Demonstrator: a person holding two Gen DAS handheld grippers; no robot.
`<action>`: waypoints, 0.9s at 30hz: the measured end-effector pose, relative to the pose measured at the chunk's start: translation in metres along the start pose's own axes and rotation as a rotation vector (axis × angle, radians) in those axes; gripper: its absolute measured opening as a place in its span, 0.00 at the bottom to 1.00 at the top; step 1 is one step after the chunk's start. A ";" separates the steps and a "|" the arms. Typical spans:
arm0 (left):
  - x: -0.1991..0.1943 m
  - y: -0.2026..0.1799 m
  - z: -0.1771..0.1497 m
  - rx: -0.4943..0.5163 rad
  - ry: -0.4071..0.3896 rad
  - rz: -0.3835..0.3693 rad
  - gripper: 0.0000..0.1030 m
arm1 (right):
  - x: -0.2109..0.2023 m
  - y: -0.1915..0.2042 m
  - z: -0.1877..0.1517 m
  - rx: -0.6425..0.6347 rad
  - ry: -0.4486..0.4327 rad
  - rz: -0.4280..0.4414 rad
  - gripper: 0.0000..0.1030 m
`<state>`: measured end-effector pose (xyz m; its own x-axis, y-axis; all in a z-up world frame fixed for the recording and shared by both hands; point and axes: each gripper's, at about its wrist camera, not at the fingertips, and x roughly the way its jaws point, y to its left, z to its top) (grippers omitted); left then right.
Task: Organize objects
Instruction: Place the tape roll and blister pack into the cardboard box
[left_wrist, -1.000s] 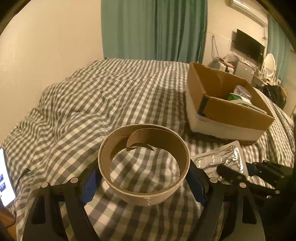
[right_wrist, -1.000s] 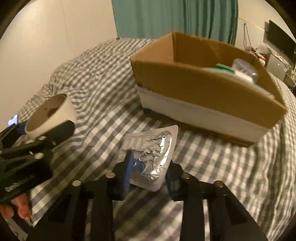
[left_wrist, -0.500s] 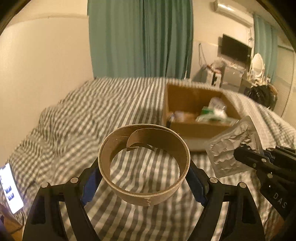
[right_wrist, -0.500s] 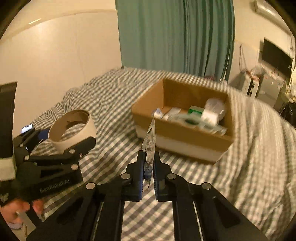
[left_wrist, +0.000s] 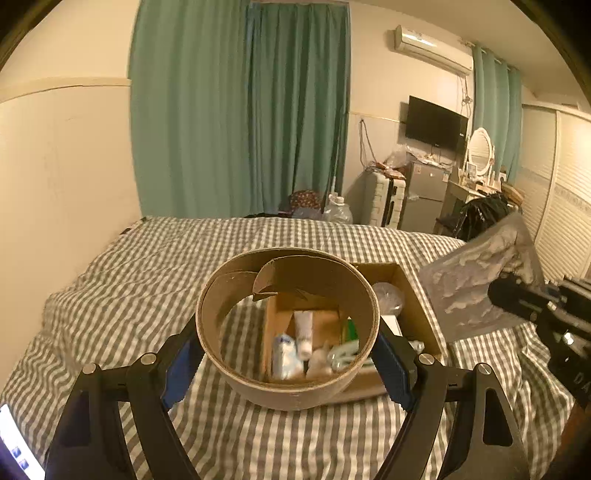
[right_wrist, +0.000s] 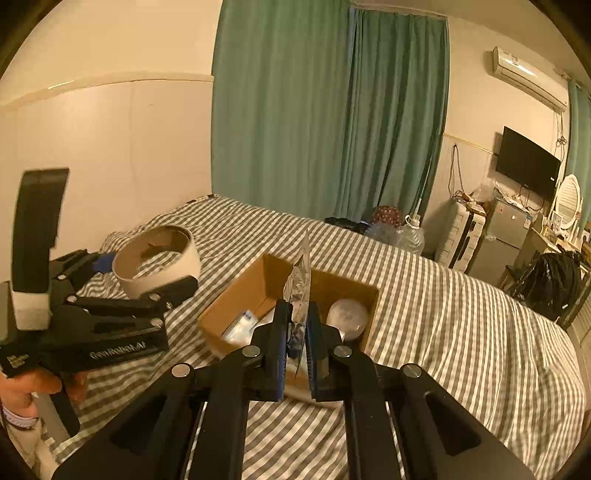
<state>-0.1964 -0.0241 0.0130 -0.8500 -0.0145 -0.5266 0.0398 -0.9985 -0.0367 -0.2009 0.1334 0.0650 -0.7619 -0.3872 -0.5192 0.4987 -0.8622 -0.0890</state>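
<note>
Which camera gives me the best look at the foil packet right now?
Left wrist: the foil packet shows its crinkled broad face, pinched in the right gripper. Right wrist sees it only edge-on between its fingers.

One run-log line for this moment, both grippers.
left gripper: shut on brown cardboard tape ring, airborne | right gripper: shut on silver foil blister sheet, airborne | open cardboard box on checked bed: ahead, nothing released
</note>
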 end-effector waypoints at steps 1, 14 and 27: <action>0.012 -0.002 0.003 0.003 0.011 -0.007 0.82 | 0.006 -0.002 0.003 -0.001 0.005 -0.001 0.08; 0.156 -0.019 -0.010 0.042 0.176 0.005 0.82 | 0.169 -0.015 0.020 -0.235 0.157 0.072 0.08; 0.171 -0.027 -0.012 0.105 0.128 0.002 0.86 | 0.193 -0.018 -0.002 -0.207 0.136 0.141 0.12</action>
<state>-0.3369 0.0013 -0.0863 -0.7761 -0.0167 -0.6304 -0.0192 -0.9986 0.0501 -0.3567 0.0750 -0.0355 -0.6240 -0.4389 -0.6466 0.6802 -0.7124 -0.1728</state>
